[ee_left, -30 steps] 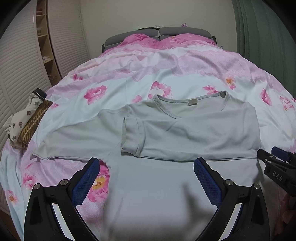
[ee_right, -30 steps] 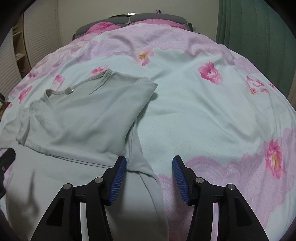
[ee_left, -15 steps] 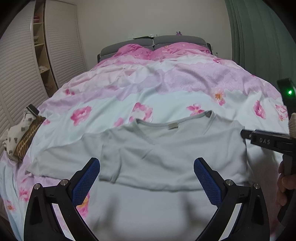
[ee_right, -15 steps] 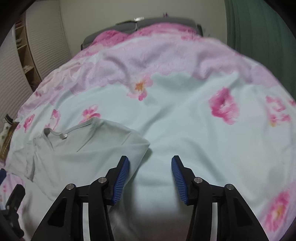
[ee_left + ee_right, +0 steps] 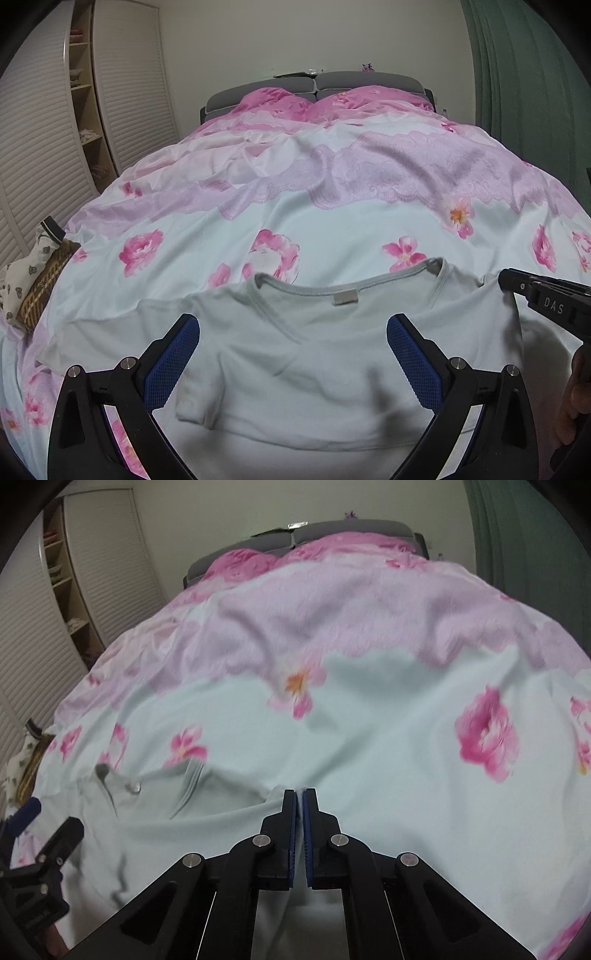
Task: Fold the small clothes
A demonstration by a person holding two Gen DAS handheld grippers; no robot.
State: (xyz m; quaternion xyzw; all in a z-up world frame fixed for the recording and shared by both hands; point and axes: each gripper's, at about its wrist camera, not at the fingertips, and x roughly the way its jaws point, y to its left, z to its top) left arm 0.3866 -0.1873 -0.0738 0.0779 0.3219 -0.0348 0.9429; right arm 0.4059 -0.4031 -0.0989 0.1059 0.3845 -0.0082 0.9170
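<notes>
Now that the right gripper [image 5: 300, 794] has snapped shut on the pale grey shirt's [image 5: 314, 362] shoulder edge, the shirt lies below the duvet's pink flower [image 5: 404, 251], left gripper [image 5: 293, 365] wide open above it: folding can proceed.

Two wrist cameras look down along their fingers, up the bed [image 5: 332, 221] toward its headboard [image 5: 314, 535]. Both close views share the pale shirt [image 5: 314, 350], lying beyond the left fingers and at the right fingertips (right view blurred).
</notes>
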